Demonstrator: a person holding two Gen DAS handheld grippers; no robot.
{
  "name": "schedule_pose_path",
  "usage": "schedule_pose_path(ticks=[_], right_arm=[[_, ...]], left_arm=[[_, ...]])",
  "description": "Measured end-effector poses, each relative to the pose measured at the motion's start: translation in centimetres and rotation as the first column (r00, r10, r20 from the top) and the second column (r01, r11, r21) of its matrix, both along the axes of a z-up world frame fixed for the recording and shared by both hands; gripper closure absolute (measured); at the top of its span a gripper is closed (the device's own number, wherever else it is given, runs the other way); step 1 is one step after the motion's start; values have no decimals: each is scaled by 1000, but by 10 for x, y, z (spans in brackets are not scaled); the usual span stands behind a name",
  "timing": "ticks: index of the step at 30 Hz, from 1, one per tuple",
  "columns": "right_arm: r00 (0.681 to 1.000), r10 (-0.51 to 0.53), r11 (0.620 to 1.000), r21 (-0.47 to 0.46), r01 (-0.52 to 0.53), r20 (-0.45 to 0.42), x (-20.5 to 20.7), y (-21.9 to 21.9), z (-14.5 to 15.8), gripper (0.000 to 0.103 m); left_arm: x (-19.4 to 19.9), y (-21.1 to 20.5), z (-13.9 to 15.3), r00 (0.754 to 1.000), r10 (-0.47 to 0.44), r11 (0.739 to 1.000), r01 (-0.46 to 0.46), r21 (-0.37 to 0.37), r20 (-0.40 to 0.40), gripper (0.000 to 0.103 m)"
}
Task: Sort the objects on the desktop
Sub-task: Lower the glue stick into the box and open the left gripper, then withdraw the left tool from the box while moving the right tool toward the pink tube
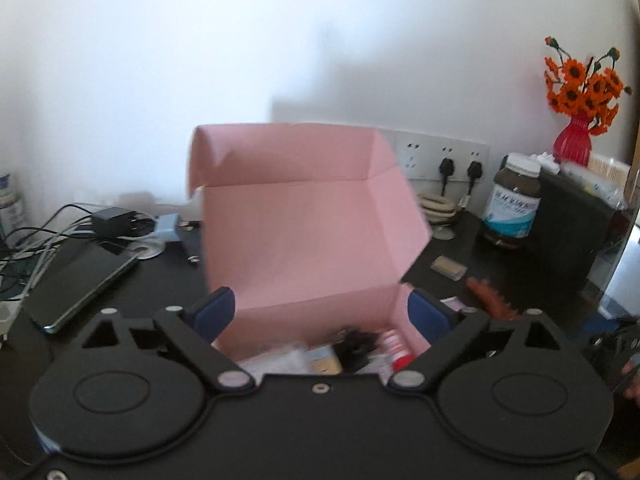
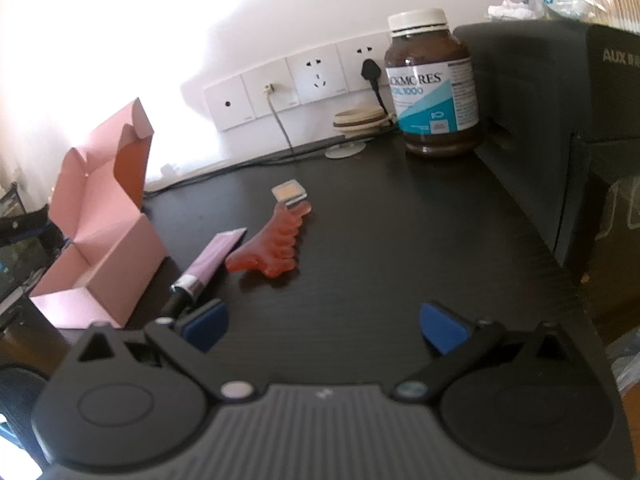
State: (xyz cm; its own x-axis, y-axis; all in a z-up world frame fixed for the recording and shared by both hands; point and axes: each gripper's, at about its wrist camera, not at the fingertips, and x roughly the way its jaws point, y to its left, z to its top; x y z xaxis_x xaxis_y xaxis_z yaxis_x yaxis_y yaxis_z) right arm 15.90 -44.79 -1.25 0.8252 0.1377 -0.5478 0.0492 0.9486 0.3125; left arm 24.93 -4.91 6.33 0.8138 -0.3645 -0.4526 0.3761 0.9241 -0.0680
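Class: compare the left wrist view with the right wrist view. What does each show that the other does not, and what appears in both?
Only the left wrist view shows the phone, the charger and cables, the red vase of orange flowers, and small items lying inside the box.

Only the right wrist view shows the full purple tube lying beside the box, and the right gripper, open and empty.

Both show the pink box with its lid up, the red comb-like piece, the brown supplement bottle, and the wall sockets.
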Motion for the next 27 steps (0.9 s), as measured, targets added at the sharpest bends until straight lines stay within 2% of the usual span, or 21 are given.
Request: schedule_pose_path(ticks=[8,13,18,22,27], right_arm=[[1000,-26,1000,-13,26,-12,2,0,1,1],[999,-40,999,-7,40,-13,2,0,1,1],[998,-37,994,-102,31,-55,10,14,3,1],[996,-35,985,-170,20,-82,14,25,2,1],[993,-84,986,-152,71,-78,13,24,2,1]], left_arm=[[4,25,-19,999,42,999,-42,16,0,4],[6,37,-21,998,52,999,-52,8,43,3],[11,48,-22,996,52,999,-52,-4,68,1],[16,51,-27,998,18,1000,-17,-9,60,0],[21,56,-35,997,-76,996,77,-45,8,0]])
